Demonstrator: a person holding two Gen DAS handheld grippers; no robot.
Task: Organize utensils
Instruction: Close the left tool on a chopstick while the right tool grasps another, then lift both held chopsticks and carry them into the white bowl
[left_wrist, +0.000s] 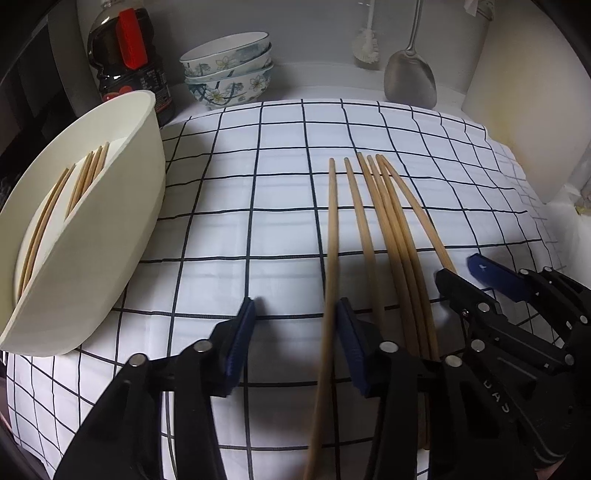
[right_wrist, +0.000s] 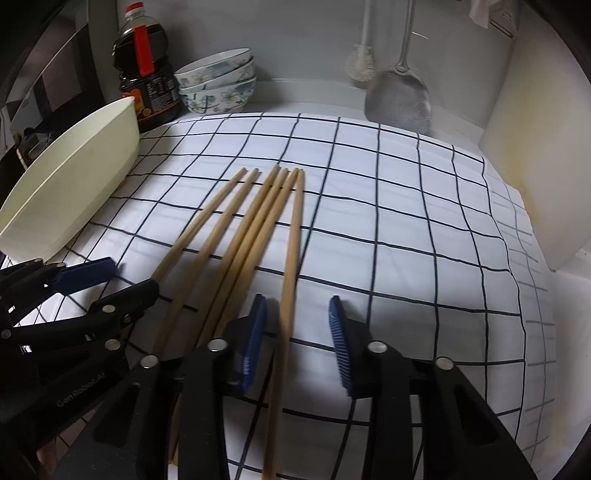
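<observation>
Left tool: my left tool (left_wrist: 295, 325) hangs low over the checked cloth (left_wrist: 258, 229), jaws spread, nothing pinched. 1 chopstick (left_wrist: 330, 280) runs through the gap close to the right-hand pad (left_wrist: 351, 347); whether it touches the pad, I cannot tell.

Right tool: my right tool (right_wrist: 297, 332) is also spread, gripping nothing. 1 chopstick (right_wrist: 290, 280) passes between its pads, nearer the left pad (right_wrist: 255, 339).

Tools together: the 2 sit side by side, near each other, at the near ends of the sticks.

Chopsticks on cloth: I count 6 loose chopsticks (right_wrist: 258, 221) lying flat on the cloth, tips pointing away from me, fanned slightly; the middle ones lie touching.

Holder: a cream container (left_wrist: 110, 221) lies tipped on its side at the left edge of the cloth, mouth toward me. Several chopsticks (left_wrist: 55, 206) already rest inside it.

Worktop rear: dark sauce bottle (left_wrist: 129, 66) with red handle, just behind the container; 3 stacked floral bowls (left_wrist: 229, 70) beside it.

Back wall: metal spatula (left_wrist: 410, 77) and white brush (left_wrist: 365, 44) hang at the right.
</observation>
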